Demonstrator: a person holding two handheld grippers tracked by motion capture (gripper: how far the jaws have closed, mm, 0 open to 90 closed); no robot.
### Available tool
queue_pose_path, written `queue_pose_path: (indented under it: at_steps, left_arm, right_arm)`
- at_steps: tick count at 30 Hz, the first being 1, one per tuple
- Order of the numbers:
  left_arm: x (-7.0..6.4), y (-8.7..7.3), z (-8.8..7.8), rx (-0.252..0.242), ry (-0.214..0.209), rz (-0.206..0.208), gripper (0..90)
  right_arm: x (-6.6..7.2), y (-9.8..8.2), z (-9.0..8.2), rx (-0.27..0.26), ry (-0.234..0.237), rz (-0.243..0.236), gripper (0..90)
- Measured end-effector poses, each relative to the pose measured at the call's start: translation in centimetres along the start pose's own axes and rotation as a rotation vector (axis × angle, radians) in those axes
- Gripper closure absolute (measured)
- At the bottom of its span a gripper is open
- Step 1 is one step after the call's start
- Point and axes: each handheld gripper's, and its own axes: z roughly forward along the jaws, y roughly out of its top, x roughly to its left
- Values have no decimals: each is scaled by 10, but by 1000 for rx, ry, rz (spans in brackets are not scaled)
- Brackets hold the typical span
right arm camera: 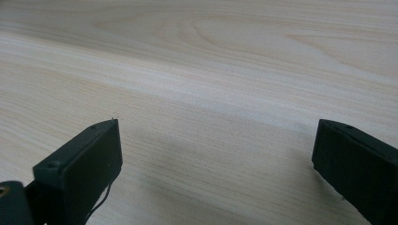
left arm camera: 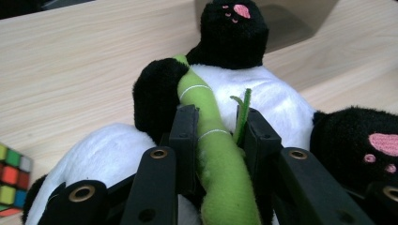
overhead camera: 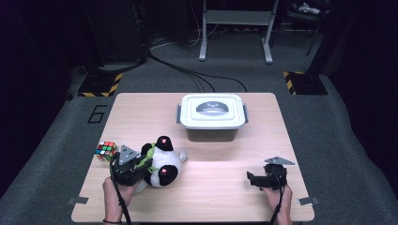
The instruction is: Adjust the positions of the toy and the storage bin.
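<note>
A plush panda (overhead camera: pixel 164 164), black and white with pink paw marks, is at the front left of the table (overhead camera: pixel 220 154). It carries a green bamboo stalk (left arm camera: pixel 213 140) on its belly. My left gripper (overhead camera: pixel 143 164) is shut on the panda, its jaws pressing on the green stalk (overhead camera: pixel 150 152) and the white body (left arm camera: pixel 272 93). My right gripper (overhead camera: pixel 251 178) rests near the table's front right, jaws wide open with only bare wood (right arm camera: pixel 216 93) between its fingers (right arm camera: pixel 89 154).
A grey storage box with a white latched lid (overhead camera: pixel 212 111) stands at the middle back of the table. A colourful puzzle cube (overhead camera: pixel 106 150) lies left of the panda, also at the left edge in the left gripper view (left arm camera: pixel 11 180).
</note>
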Motion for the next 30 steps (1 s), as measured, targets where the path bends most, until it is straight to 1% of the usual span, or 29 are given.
queue_pose_path:
  at_steps: [5, 7, 8, 10, 14, 15, 17, 18, 19, 22, 24, 25, 26, 28, 30]
  left_arm:
    - [11, 3, 5, 2, 34, -25, 694]
    - [15, 4, 9, 3, 52, -44, 694]
    - [16, 4, 11, -7, 57, -52, 694]
    - [19, 4, 15, 4, 60, -68, 694]
    - [21, 6, 25, -2, 80, -94, 692]
    - [22, 7, 27, -7, 86, -103, 691]
    - [23, 10, 33, -4, 107, -105, 690]
    - [23, 10, 35, -9, 118, -113, 689]
    - [24, 11, 38, -2, 123, -113, 689]
    - [27, 11, 46, -5, 145, -122, 685]
    - [28, 12, 48, -18, 160, -130, 684]
    - [28, 13, 49, -20, 170, -124, 684]
    - [29, 14, 49, -19, 170, -123, 684]
    - [29, 14, 51, -27, 172, -137, 683]
    - [29, 13, 51, -35, 186, -135, 683]
  right_arm:
    - [0, 0, 1, -1, -1, -3, 15]
    - [0, 0, 2, 0, 1, -1, 15]
    - [0, -1, 2, 0, 3, -4, 14]
    - [0, -1, 3, 1, 2, -4, 14]
    - [1, -2, 3, 2, 0, -2, 14]
    - [0, -2, 4, -1, -1, -10, 14]
    - [1, -2, 3, -1, 0, -3, 14]
    - [0, -2, 3, -3, -1, -7, 12]
    - [0, -2, 3, -4, -1, -6, 12]
    - [0, -3, 3, -6, -5, -1, 12]
    - [0, -4, 3, -8, -6, -3, 11]
    - [0, -4, 2, -9, -6, -3, 11]
    - [0, -4, 2, -9, -6, -4, 11]
    - [0, -4, 3, -10, -6, -5, 11]
    - [0, -4, 3, -12, -6, -4, 11]
